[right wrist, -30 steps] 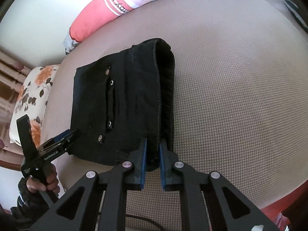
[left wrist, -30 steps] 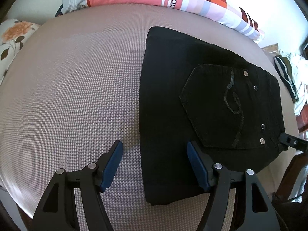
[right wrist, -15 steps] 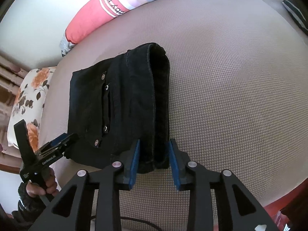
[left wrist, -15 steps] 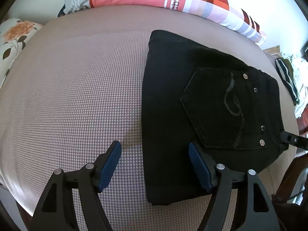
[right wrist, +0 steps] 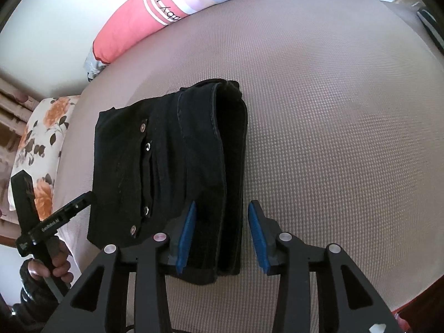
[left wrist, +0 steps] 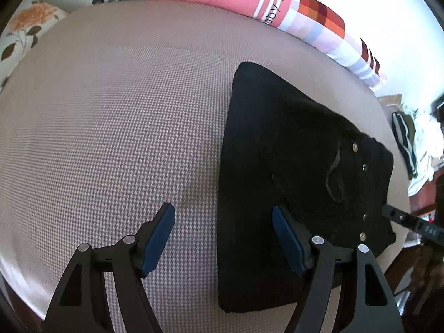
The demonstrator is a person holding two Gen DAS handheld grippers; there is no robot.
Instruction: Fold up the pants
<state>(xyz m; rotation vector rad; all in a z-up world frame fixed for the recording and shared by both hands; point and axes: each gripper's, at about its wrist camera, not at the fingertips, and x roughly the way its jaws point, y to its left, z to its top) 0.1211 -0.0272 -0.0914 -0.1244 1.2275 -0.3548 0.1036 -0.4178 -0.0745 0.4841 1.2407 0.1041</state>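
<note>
The black pants (left wrist: 291,166) lie folded into a compact stack on the beige mattress (left wrist: 111,138), back pocket with rivets facing up. They also show in the right wrist view (right wrist: 172,172). My left gripper (left wrist: 223,238) is open and empty; its jaws straddle the stack's left edge. My right gripper (right wrist: 221,236) is open, its jaws on either side of the thick folded edge, holding nothing. The left gripper's body (right wrist: 55,219) shows at the stack's far corner, and the right gripper's tip (left wrist: 405,219) shows at the waistband.
A long pink and checked bolster (left wrist: 249,0) lies along the far edge of the mattress. A floral pillow (right wrist: 41,144) sits at one corner. A pile of clothes (left wrist: 410,144) lies beyond the mattress edge.
My right gripper has opened and let go of the folded edge of the pants. Both grippers have drawn back a little from the stack.
</note>
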